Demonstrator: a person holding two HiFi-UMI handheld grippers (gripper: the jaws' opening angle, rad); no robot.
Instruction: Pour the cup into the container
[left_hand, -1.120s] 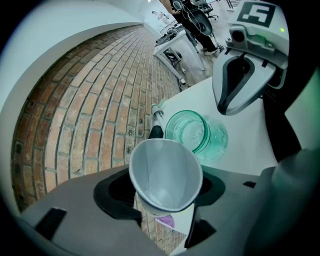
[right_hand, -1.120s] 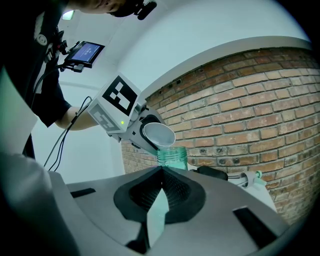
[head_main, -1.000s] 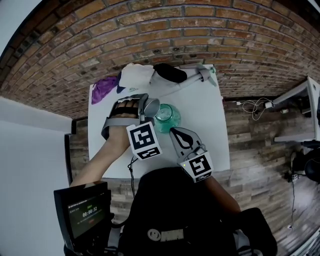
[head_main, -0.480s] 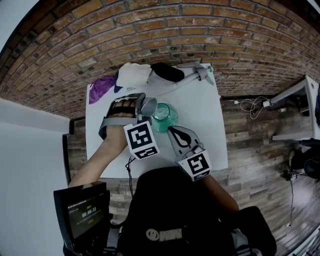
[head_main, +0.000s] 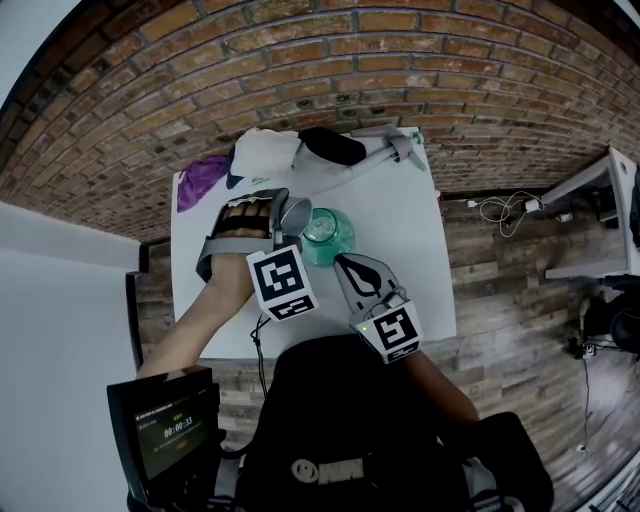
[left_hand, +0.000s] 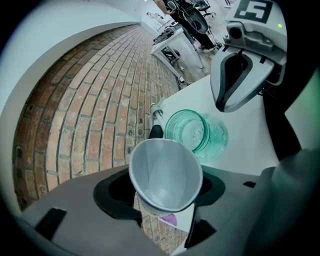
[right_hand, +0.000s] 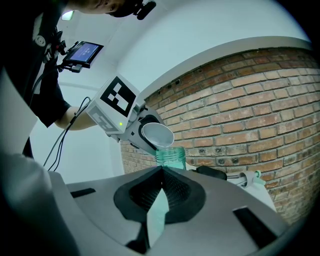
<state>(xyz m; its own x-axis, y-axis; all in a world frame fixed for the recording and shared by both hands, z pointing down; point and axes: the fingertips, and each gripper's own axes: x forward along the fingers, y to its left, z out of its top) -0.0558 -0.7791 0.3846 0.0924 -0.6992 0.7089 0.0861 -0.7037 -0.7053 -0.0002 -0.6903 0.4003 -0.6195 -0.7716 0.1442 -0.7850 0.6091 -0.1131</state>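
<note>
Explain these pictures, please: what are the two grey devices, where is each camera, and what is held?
A person holds one tool in each hand; there is no robot. The head view looks down from the person's head; the two gripper views ride on the tools. The left gripper holds a white cup in its jaws, tilted above a green jar on the white table. The cup looks empty. The right gripper, jaws together and empty, is beside the jar. Cloths lie at the far edge.

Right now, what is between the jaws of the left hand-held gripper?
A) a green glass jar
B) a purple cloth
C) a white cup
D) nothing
C: the left hand-held gripper is closed on the white cup, which is tipped toward the green jar on the table.
</note>
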